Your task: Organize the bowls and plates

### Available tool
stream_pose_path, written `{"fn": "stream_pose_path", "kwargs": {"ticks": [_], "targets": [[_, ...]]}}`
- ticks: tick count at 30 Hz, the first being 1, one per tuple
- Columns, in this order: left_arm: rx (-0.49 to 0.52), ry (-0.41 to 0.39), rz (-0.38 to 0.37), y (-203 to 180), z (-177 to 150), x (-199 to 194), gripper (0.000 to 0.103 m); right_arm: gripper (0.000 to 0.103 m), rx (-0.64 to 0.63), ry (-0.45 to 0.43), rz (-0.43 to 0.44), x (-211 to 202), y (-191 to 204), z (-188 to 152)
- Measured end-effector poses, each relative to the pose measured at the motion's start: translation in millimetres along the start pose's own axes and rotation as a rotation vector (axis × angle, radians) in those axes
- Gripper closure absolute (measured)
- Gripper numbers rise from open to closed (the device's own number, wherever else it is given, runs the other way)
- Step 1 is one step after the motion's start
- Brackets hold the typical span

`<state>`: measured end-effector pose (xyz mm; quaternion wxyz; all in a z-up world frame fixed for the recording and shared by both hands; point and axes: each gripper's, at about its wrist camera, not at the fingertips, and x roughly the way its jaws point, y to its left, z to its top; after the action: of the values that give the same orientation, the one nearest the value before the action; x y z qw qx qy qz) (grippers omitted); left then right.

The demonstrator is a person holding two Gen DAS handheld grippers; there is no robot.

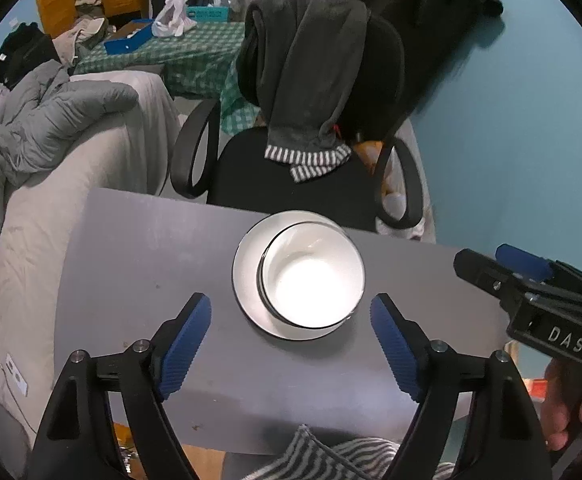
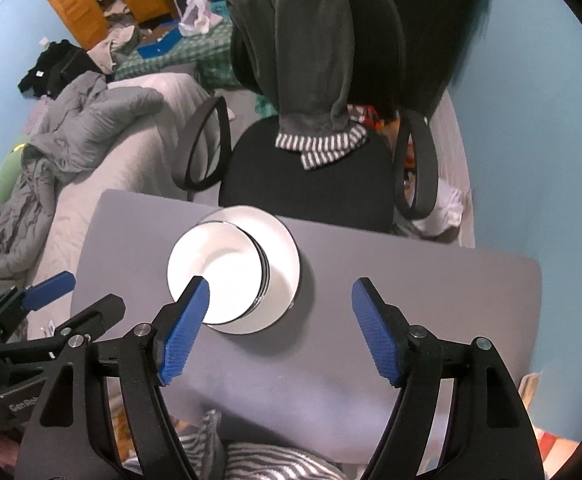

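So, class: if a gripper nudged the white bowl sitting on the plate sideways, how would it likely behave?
The bowl looks glossy and rigid, so it would probably slide on the smooth plate rather than bend. Its wide, low shape suggests it is unlikely to tip. It looks like ceramic or enamel, so perhaps chippable.

Left gripper [image 1: 291, 340] hangs wide open over the grey table [image 1: 139, 272].

Its blue pads [image 1: 187, 344] are spread with nothing between them, and just beyond them, near the table's far edge, a white bowl [image 1: 311, 280] sits nested on a white plate [image 1: 251, 300]. Behind that far edge stands a black office chair [image 1: 291, 184] draped with a dark garment. The right gripper [image 1: 531, 280] pokes in over the table's right end, a hand [image 1: 567, 412] wrapped around its handle.
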<state>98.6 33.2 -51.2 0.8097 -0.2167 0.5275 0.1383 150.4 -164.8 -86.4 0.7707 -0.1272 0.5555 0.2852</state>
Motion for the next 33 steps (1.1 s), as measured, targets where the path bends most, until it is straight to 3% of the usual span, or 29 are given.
{"fn": "stream_pose_path", "kwargs": {"ticks": [5,9,15,33], "targets": [[-0.017,-0.051,-0.013,-4.6,1.7,-26.0,0.019,0.028,-0.045,-0.064,-0.017,-23.6,2.7,-1.6],[0.02,-0.091,0.004,-14.4,0.2,-39.9,0.011,0.028,-0.063,-0.104,-0.03,-41.2,3.9,-3.4],[0.033,-0.089,-0.005,-21.0,-2.9,-48.0,0.011,0.028,-0.055,-0.145,-0.031,-59.0,2.7,-8.7],[0.049,-0.149,0.026,-28.0,-16.5,-65.0,0.011,0.028,-0.04,-0.189,-0.026,-69.3,6.2,-17.4]]}}
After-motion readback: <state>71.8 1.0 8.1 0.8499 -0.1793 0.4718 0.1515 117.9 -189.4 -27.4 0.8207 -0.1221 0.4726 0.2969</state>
